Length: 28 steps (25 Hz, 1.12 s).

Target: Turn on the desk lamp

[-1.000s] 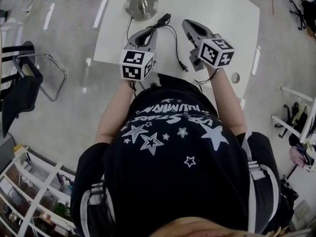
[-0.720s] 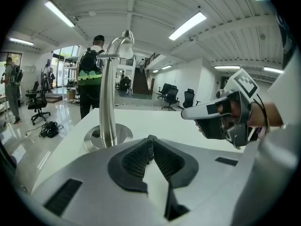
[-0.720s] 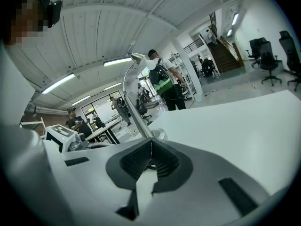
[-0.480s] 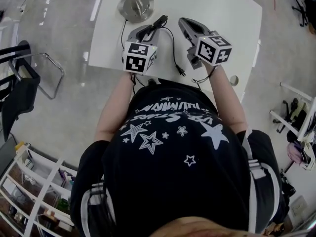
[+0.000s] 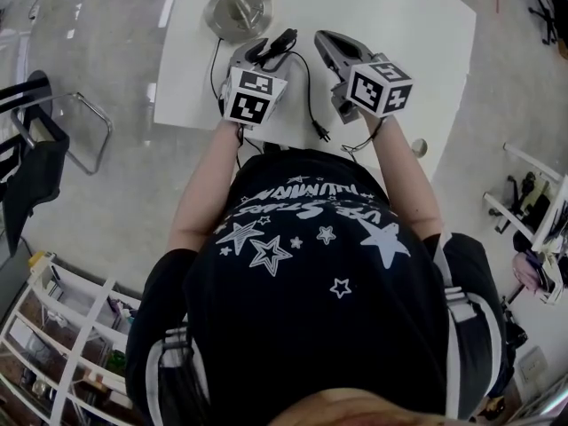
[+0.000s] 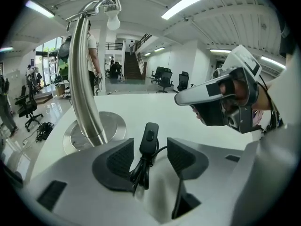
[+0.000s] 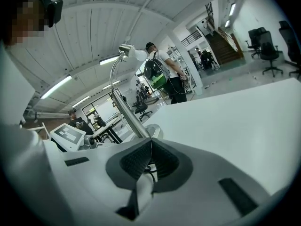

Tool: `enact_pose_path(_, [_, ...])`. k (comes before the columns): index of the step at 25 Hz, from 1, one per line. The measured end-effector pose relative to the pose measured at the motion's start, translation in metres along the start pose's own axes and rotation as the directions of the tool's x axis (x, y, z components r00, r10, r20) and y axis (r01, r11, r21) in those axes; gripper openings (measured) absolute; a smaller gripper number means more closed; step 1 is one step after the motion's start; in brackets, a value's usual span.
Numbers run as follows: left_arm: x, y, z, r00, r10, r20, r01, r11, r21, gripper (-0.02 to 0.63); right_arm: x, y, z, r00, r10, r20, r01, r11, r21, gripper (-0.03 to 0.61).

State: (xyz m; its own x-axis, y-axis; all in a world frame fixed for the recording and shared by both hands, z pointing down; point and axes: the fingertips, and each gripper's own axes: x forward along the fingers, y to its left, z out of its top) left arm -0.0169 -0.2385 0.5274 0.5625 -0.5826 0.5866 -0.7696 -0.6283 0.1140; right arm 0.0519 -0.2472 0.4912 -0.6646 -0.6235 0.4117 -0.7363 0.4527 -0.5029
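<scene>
Both grippers have slid up the frame toward the lamp base (image 5: 238, 11) since a second ago. The left gripper (image 6: 148, 157) has just been opening its jaws, so they're now spread wide. The inline switch (image 6: 149, 136) and its bunched cord (image 6: 140, 171) sit between the pads, nothing squeezed yet. The right gripper (image 7: 150, 146) is clenched tight on nothing, hovering over the white table (image 5: 399, 25) at the upper middle of the head view.

What I'd worry about:
- That switch is small and loose on the table. If the pads close off-centre, I reckon it just skids or flips instead of clicking.
- Grabbing the cord bundle instead of the rocker would drag the whole thing around.
- The plug (image 5: 324, 134) looks like it's lying free near the table's lower edge. If it's in no socket, no press will light the bulb (image 6: 113, 20).
</scene>
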Motion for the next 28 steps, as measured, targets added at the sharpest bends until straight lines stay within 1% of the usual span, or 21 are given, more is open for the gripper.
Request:
enact_pose_path(5, [0.01,-0.003,-0.008,0.999,-0.016,-0.037,0.017,1.0,0.012,0.215,0.001,-0.006,-0.004,1.0,-0.005,-0.003,0.005,1.0,0.02,0.006])
enact_pose_path(8, [0.014,0.002,-0.01,0.999,0.005,-0.044,-0.004,1.0,0.021,0.213,0.002,-0.009,-0.004,1.0,-0.007,-0.005,0.007,1.0,0.027,0.006])
enact_pose_path(12, [0.016,0.006,-0.011,0.998,0.023,-0.059,-0.022,1.0,0.013,0.213,0.003,-0.008,-0.005,1.0,-0.006,-0.013,0.007,1.0,0.028,0.006])
enact_pose_path(19, [0.014,0.001,-0.009,0.998,0.012,-0.056,-0.011,1.0,0.029,0.209,0.008,-0.002,-0.004,1.0,0.005,-0.017,-0.005,1.0,0.017,0.006])
enact_pose_path(20, [0.014,0.001,-0.009,0.998,0.012,-0.057,-0.011,0.999,0.031,0.199,0.008,0.0,-0.002,1.0,0.003,-0.015,-0.003,1.0,0.014,0.006])
enact_pose_path(23, [0.014,0.002,-0.01,0.998,0.022,-0.062,-0.02,0.999,0.036,0.14,0.01,0.0,-0.005,1.0,0.007,-0.019,-0.007,1.0,0.012,0.006])
enact_pose_path(28, [0.013,0.002,-0.01,0.996,0.034,-0.082,-0.029,0.998,0.06,0.13,0.011,0.004,-0.009,0.999,0.017,-0.038,-0.017,1.0,0.006,0.006])
